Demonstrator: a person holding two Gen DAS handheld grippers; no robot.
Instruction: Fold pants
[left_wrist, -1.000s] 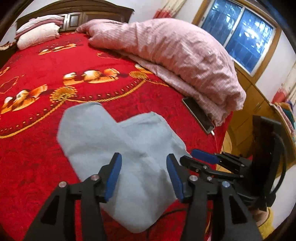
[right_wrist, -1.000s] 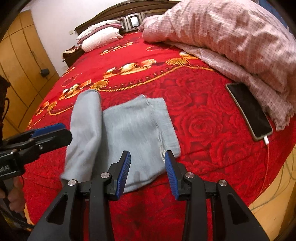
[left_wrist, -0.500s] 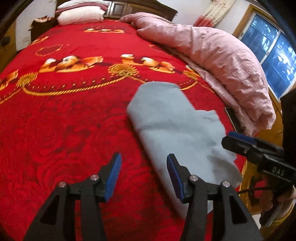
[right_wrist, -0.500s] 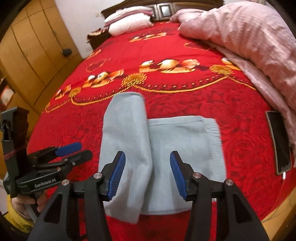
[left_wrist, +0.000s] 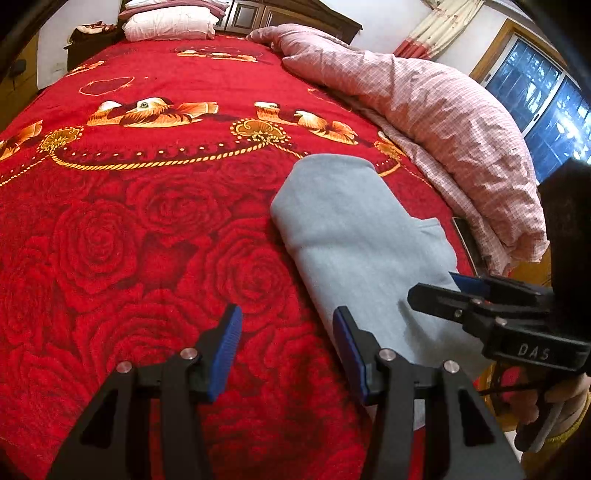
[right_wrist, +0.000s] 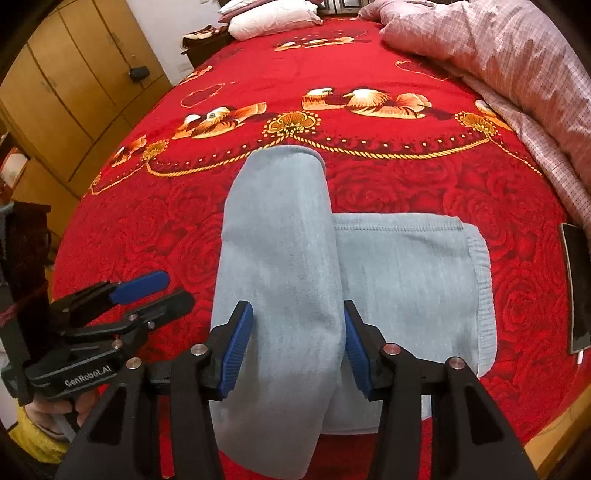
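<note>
Light grey pants lie folded on the red bed, legs over waistband; both tongs gape empty.

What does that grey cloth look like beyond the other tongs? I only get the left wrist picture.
Observer: In the right wrist view the pants show one folded leg lying over a wider part, whose ribbed hem faces right.
Operator: Are the right tongs gripping it?
Observer: No. The right tongs are open, and the folded leg shows between their pads.
Operator: And the dark strip by the pink quilt?
Observer: It is a phone with a dark screen, lying on the red bedspread near its right edge.
</note>
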